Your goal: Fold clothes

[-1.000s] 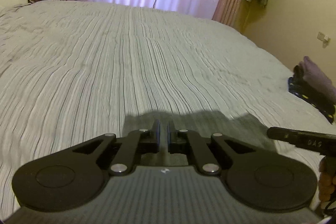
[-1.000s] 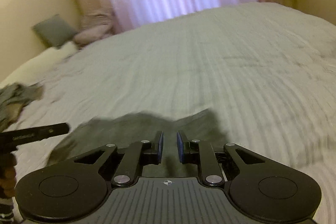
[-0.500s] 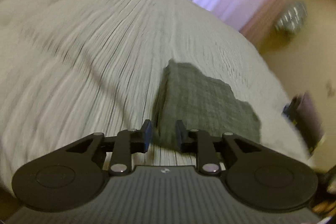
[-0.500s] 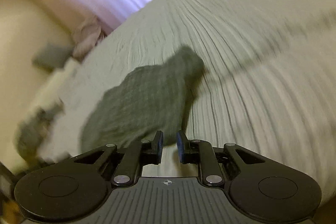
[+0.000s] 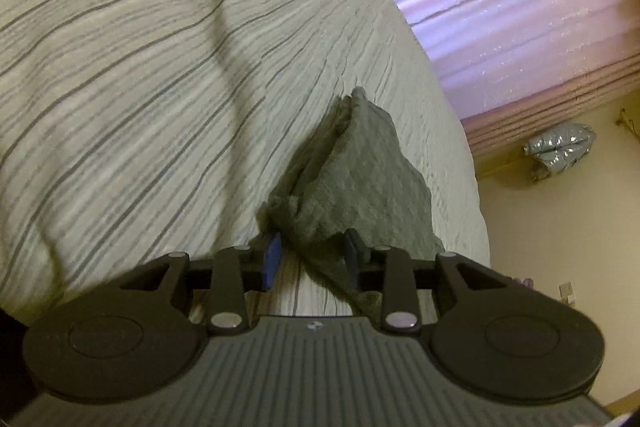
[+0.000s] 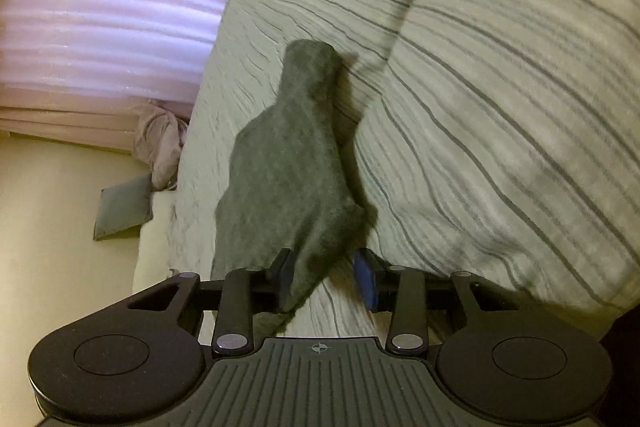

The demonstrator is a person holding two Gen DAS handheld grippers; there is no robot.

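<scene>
Grey folded garment (image 5: 360, 183) lies on the bed (image 5: 132, 79), on the striped bedspread, near the bed's edge. Seen from the left wrist it shows a waffle-like texture and layered folded edges on its left side; from the right wrist the same garment (image 6: 292, 163) is blurred, texture lost, narrowing toward its far end.

Left hand-held gripper (image 5: 312, 259): jaws spread wide, a corner of the garment lying between the fingers, neither pad pressing it. Blue pad visible on its left finger (image 5: 273, 259).

Right hand-held gripper (image 6: 326, 277): jaws also spread, garment edge draped between them, left finger touching cloth, right blue pad (image 6: 366, 281) apart from it.

Only the left view shows the silver jacket (image 5: 560, 147) hanging on the yellow wall. Only the right view shows the grey pillow (image 6: 124, 207) and pinkish bundle (image 6: 160, 143) at the bed's head. Pink curtain (image 5: 500, 7) appears in both.
</scene>
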